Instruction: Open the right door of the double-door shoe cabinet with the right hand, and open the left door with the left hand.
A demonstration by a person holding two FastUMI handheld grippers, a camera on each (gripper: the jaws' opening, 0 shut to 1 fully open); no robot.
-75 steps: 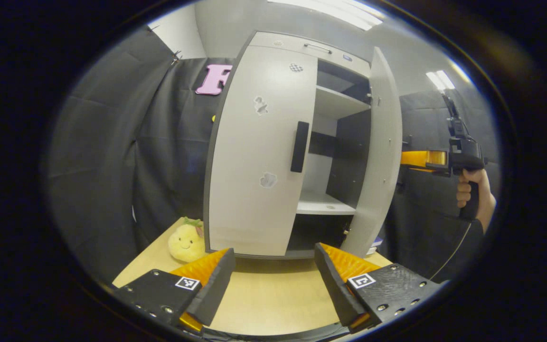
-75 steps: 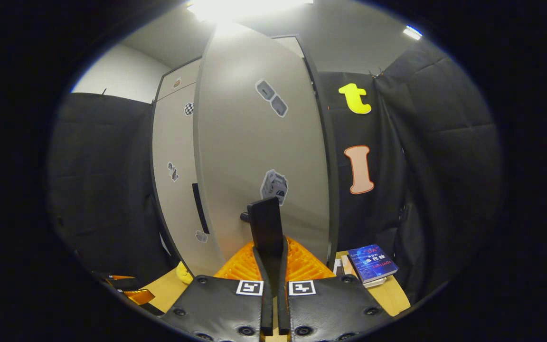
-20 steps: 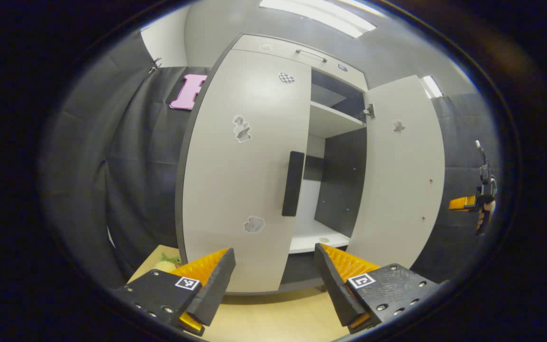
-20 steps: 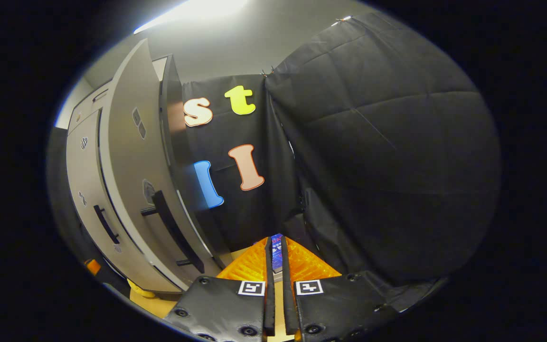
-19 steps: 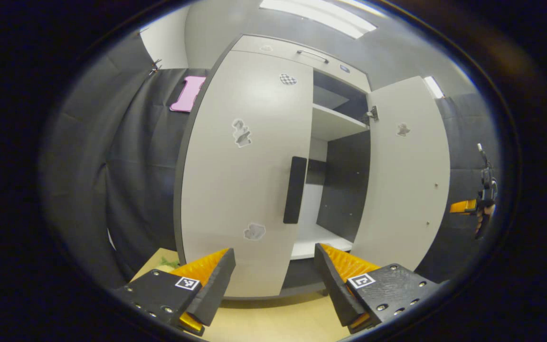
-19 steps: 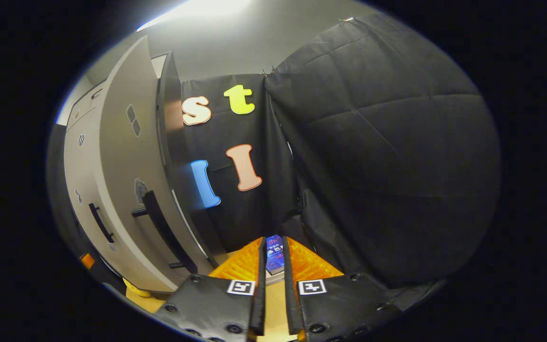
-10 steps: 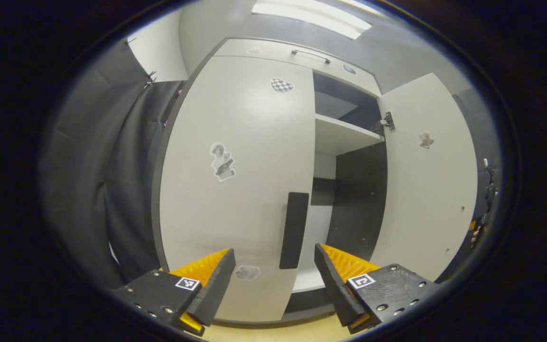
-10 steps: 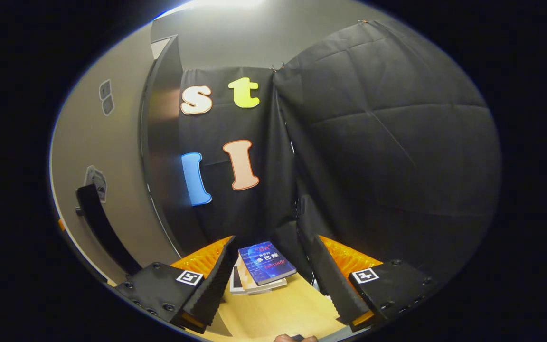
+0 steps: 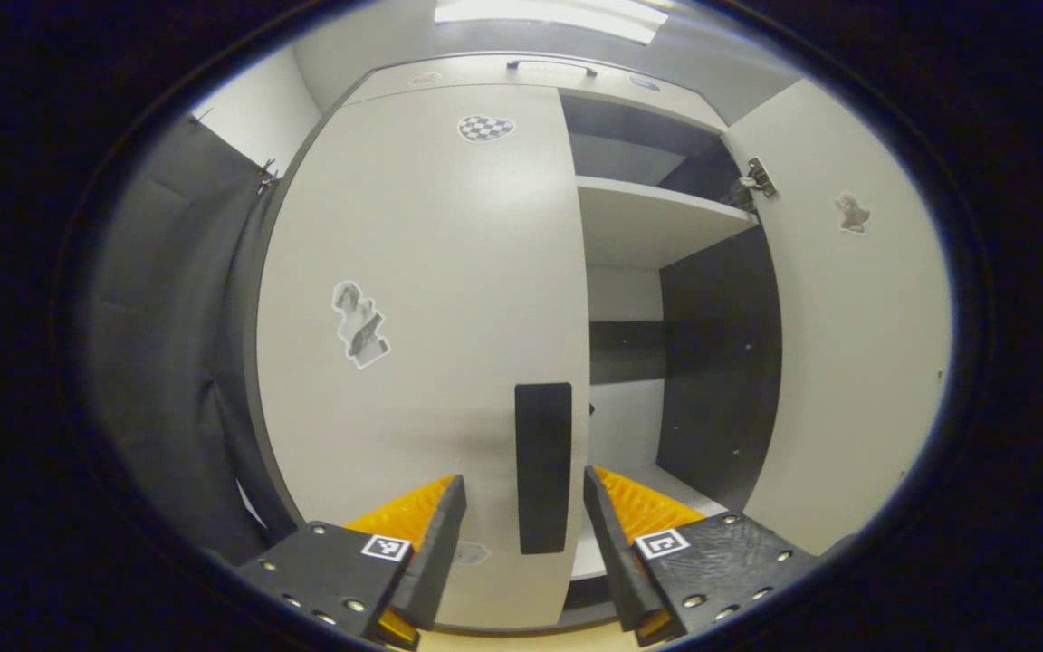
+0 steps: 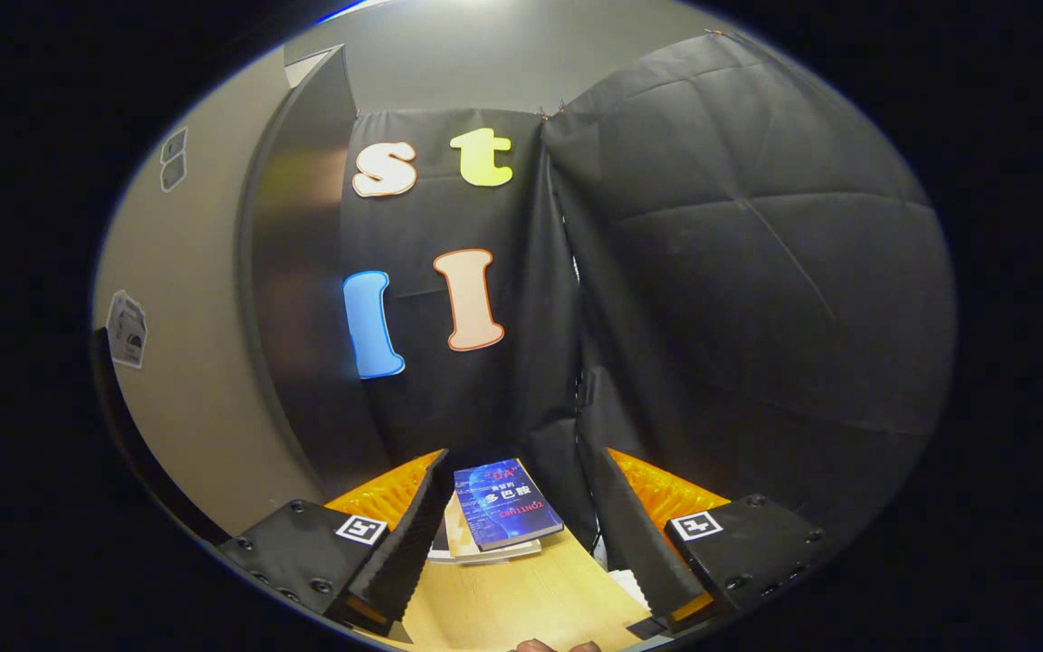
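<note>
Since the earlier frames the left gripper [image 9: 521, 534] has closed in on the closed pale grey left door [image 9: 422, 317], jaws open astride its black bar handle [image 9: 543, 466] without gripping, while the right gripper [image 10: 512, 525], open and empty, has left the opened right door [image 9: 847, 344].

Shoe cabinet, half open
Pale left door [image 9: 422, 299] shut, its dark upright handle [image 9: 543, 466] untouched; right door [image 9: 847, 335] swung wide, shelves [image 9: 648, 213] bare.
</note>
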